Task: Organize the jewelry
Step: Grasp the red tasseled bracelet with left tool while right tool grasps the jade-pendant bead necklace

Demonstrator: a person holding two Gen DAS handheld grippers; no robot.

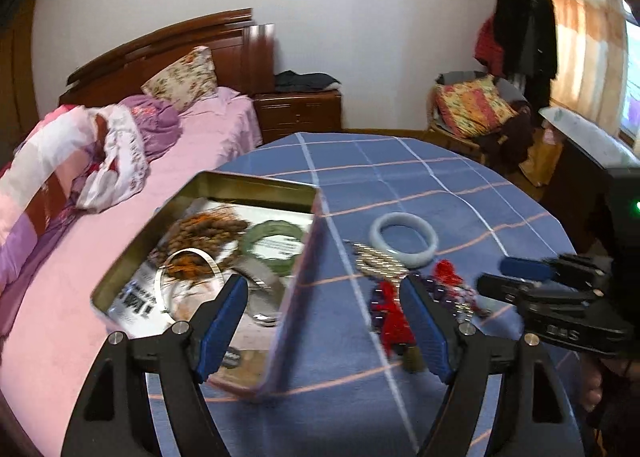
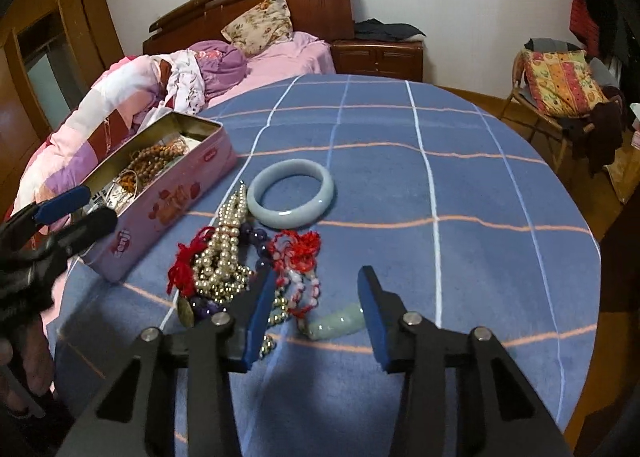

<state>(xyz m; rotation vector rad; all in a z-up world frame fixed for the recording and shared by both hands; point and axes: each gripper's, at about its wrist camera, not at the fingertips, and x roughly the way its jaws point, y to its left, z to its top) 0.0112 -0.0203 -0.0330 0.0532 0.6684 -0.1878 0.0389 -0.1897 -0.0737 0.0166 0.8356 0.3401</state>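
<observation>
Where the blue checked surface (image 2: 460, 177) is spread, a pink tin (image 2: 176, 193) is seen at ten o'clock; a pale bangle (image 2: 290, 193) lies beside it; beads (image 2: 224, 257) are heaped at seven; the left gripper (image 1: 320, 321) is spread over the tin wall; the right gripper (image 2: 316, 317) is parted, nothing pinched.

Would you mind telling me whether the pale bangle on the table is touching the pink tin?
Apart. The right wrist view shows a strip of blue tablecloth between the pale bangle and the pink tin.
</observation>
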